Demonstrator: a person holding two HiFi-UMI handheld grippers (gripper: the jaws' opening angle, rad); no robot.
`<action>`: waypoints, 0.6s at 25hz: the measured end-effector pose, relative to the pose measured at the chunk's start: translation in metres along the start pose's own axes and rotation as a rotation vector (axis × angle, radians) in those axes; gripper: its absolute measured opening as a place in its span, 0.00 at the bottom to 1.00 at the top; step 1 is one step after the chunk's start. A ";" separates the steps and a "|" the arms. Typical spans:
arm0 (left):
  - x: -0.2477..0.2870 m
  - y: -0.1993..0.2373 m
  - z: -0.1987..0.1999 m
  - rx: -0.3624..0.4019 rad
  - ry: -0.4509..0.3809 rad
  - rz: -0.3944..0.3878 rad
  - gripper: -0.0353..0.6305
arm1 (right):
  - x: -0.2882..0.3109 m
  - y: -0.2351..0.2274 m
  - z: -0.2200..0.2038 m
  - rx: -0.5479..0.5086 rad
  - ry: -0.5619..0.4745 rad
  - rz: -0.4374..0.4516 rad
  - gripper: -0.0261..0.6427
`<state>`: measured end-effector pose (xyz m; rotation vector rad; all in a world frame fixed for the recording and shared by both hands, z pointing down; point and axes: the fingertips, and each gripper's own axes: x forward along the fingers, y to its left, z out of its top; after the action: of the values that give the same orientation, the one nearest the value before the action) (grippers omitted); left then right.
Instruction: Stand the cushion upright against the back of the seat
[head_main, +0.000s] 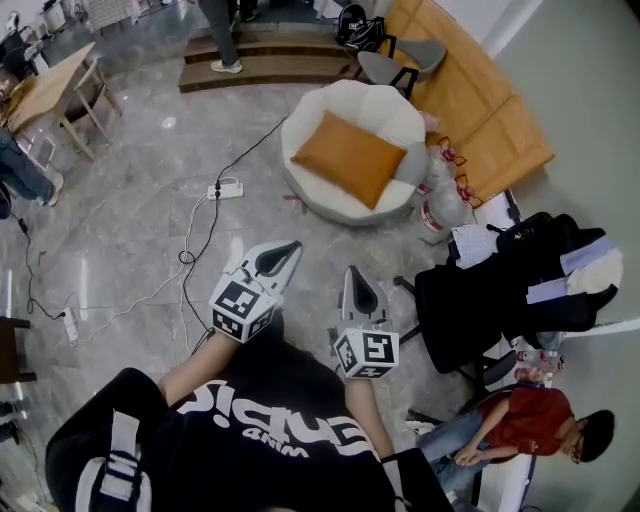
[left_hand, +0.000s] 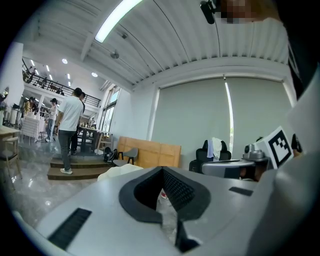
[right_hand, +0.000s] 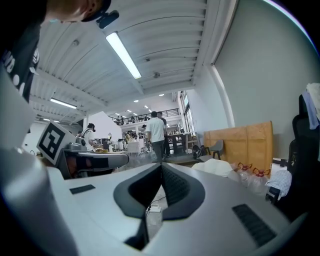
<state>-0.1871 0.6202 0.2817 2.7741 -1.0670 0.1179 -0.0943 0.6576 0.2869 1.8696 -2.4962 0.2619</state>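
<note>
An orange cushion (head_main: 347, 157) lies flat and tilted on a round white seat (head_main: 306, 118) on the floor, some way ahead of me. My left gripper (head_main: 290, 247) and right gripper (head_main: 350, 272) are held side by side well short of the seat, both shut with nothing between the jaws. In the left gripper view only the white seat (left_hand: 122, 169) peeks over the shut jaws. The right gripper view shows the seat (right_hand: 218, 166) low at the right.
A power strip (head_main: 226, 189) and cables trail across the marble floor left of the seat. Water bottles (head_main: 438, 205) stand by its right side. A black office chair (head_main: 500, 290) with clothes is at the right, a seated person (head_main: 520, 425) behind it. Wooden steps (head_main: 270, 60) lie beyond.
</note>
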 end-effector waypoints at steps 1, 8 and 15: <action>0.001 -0.001 -0.001 -0.002 0.002 0.000 0.06 | -0.001 -0.002 -0.001 0.004 0.003 -0.001 0.07; 0.020 0.005 0.000 -0.002 -0.004 -0.001 0.07 | 0.008 -0.023 -0.002 0.000 0.005 -0.036 0.07; 0.051 0.030 0.004 -0.003 -0.011 0.001 0.07 | 0.040 -0.040 0.001 -0.001 -0.001 -0.029 0.07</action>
<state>-0.1693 0.5641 0.2879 2.7751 -1.0711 0.1009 -0.0672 0.6083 0.2959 1.9034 -2.4672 0.2592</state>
